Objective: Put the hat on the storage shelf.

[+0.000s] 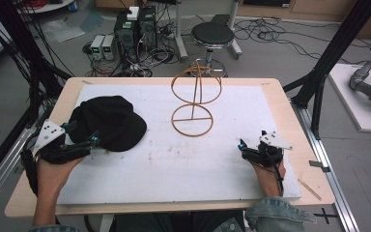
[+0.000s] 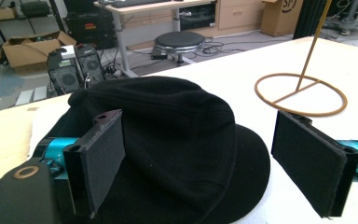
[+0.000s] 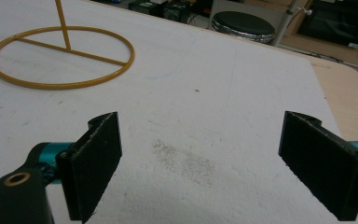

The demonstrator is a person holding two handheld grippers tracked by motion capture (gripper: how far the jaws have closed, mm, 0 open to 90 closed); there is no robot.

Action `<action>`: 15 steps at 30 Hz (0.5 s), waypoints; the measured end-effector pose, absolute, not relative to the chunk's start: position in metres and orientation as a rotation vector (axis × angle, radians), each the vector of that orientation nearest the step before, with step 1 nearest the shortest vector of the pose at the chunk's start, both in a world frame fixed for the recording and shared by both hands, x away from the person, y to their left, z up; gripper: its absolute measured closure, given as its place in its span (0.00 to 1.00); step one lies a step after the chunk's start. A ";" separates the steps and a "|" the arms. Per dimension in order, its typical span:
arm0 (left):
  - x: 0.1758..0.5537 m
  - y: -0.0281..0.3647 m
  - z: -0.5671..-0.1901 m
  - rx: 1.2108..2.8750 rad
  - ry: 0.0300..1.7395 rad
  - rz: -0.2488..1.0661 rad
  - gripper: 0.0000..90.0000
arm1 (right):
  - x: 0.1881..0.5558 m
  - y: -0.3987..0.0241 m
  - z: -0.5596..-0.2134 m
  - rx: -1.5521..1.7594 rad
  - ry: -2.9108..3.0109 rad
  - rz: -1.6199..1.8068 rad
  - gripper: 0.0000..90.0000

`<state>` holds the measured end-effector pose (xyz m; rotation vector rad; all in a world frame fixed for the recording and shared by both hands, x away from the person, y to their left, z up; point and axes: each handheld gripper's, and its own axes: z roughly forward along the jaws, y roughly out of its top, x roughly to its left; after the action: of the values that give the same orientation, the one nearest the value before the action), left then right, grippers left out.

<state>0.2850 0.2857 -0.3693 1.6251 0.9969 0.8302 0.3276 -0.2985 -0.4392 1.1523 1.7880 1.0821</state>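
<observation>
Simply a soft black cap (image 2: 177, 140)

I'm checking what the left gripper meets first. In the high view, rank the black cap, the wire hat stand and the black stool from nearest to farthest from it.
From the left gripper, jaws open:
1. Black cap: right at the jaws, on the table's left side.
2. Wire hat stand: mid-table, toward the far edge.
3. Black stool: on the floor beyond the table's far edge.
</observation>
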 end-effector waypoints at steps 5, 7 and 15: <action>0.286 0.284 -0.371 1.648 0.958 0.850 0.23 | 0.327 -0.298 -0.439 1.152 1.794 1.075 0.14; 0.286 0.284 -0.371 1.642 0.961 0.852 0.23 | 0.327 -0.298 -0.439 1.150 1.793 1.077 0.14; 0.289 0.289 -0.369 1.586 1.041 0.800 0.22 | 0.326 -0.295 -0.439 1.147 1.800 1.072 0.14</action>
<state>0.2885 0.2887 -0.3692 1.5862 1.0415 0.8002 0.3257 -0.2952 -0.4387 1.1468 1.7996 1.0719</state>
